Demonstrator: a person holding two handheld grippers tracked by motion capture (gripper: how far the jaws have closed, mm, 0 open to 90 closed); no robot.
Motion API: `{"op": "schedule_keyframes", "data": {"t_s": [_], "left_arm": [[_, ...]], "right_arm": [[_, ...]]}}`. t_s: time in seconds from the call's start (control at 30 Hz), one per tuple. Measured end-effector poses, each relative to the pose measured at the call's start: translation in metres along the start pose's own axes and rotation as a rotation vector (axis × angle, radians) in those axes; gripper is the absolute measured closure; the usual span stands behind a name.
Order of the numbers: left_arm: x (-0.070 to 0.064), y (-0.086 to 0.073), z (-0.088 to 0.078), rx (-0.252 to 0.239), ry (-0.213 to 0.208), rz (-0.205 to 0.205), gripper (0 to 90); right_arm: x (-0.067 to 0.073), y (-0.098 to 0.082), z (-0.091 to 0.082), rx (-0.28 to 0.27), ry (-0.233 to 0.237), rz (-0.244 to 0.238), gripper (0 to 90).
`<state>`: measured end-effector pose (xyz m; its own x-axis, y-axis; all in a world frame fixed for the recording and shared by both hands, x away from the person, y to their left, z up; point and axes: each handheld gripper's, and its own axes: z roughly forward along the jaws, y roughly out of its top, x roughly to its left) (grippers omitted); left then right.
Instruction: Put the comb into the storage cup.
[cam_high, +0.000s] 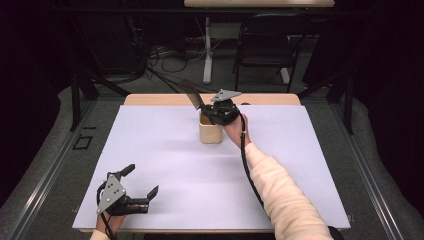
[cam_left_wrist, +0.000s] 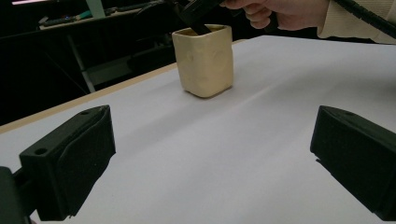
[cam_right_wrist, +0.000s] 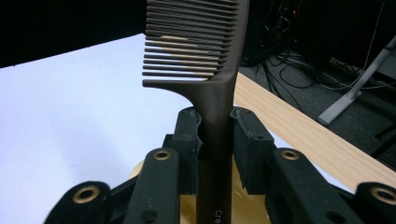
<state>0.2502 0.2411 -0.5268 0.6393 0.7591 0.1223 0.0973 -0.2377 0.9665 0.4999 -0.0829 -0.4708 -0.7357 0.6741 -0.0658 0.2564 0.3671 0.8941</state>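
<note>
Dark brown comb (cam_right_wrist: 212, 70) clamped by the handle between the pads of the right claw (cam_right_wrist: 215, 140); matte plastic, flat narrow handle widening to one row of fine straight teeth, pale lettering low on the handle, partly cut off. Held upright with the handle end just above or inside the mouth of a cream cup (cam_left_wrist: 204, 60), teeth end raised clear of the rim (cam_high: 191, 94). Cup squarish with rounded corners, thick-walled, smooth and slightly uneven, standing upright near the far middle of the table (cam_high: 165, 165). Table covered with a plain, smooth white sheet, pale wood edge exposed at the far side. Left claw (cam_high: 142, 181) at the near left corner, blocky black jaws spread wide apart, nothing between them.
</note>
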Motion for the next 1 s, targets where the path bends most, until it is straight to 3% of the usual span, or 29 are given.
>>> {"op": "schedule_keyframes", "data": {"t_s": [1.0], "left_arm": [[-0.0001, 0.0001, -0.0003, 0.001, 0.001, 0.001, 0.0]], "right_arm": [[0.0008, -0.0060, 0.0036, 0.038, 0.012, -0.005, 71.9]]}}
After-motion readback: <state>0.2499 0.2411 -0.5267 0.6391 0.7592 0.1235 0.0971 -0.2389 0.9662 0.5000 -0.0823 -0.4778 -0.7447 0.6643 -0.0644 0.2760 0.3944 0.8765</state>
